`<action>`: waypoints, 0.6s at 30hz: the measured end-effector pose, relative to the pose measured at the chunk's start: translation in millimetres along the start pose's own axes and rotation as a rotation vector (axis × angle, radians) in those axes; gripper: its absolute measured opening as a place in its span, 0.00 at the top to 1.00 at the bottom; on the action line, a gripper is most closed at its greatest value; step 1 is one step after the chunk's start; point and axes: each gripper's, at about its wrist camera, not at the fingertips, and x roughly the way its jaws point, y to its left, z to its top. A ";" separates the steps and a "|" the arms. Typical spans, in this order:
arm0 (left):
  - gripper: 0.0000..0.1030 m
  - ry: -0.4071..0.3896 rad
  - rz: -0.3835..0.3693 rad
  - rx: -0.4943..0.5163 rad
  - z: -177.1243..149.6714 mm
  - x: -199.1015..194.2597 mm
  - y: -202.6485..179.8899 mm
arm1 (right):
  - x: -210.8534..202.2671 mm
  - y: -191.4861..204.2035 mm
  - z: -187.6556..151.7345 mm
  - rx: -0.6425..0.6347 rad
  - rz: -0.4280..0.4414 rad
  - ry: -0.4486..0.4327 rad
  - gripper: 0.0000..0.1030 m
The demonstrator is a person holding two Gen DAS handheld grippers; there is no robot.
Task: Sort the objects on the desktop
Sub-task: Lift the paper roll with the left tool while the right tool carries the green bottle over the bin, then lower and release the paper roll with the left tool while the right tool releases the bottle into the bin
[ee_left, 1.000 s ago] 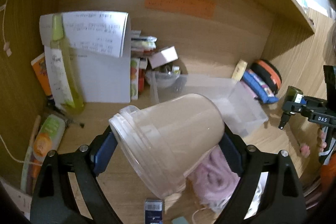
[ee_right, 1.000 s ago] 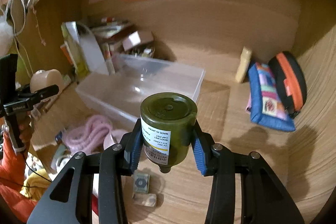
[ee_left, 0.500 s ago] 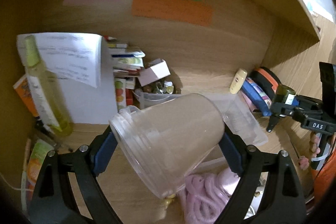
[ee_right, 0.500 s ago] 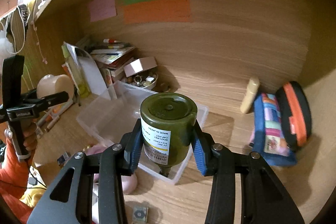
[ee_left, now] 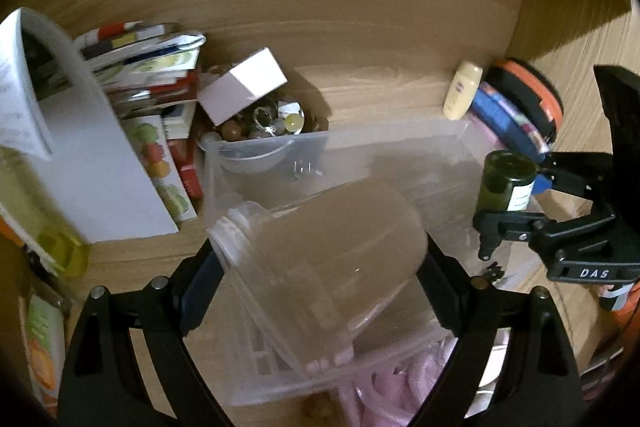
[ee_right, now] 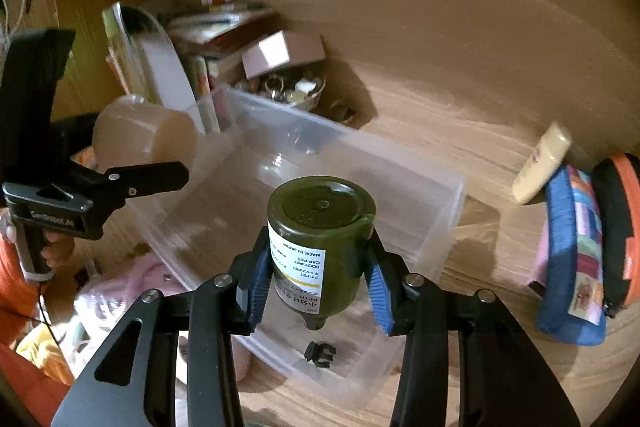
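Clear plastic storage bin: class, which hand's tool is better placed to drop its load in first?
Probably the right: its tool holds the dark green bottle over the clear plastic storage bin. The left tool's translucent plastic cup looks bulkier and tilted.

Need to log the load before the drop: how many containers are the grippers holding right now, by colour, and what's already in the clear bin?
Translucent cup, left gripper: 1
Green bottle, right gripper: 1
Black clip in bin: 1
Total: 3

Both wrist views angled down, close, sharing clear bin (ee_left: 400, 147).
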 end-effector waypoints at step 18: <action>0.13 0.057 -0.002 0.126 -6.1 20.1 -21.0 | 40.6 5.9 4.4 -0.074 -0.011 0.093 0.62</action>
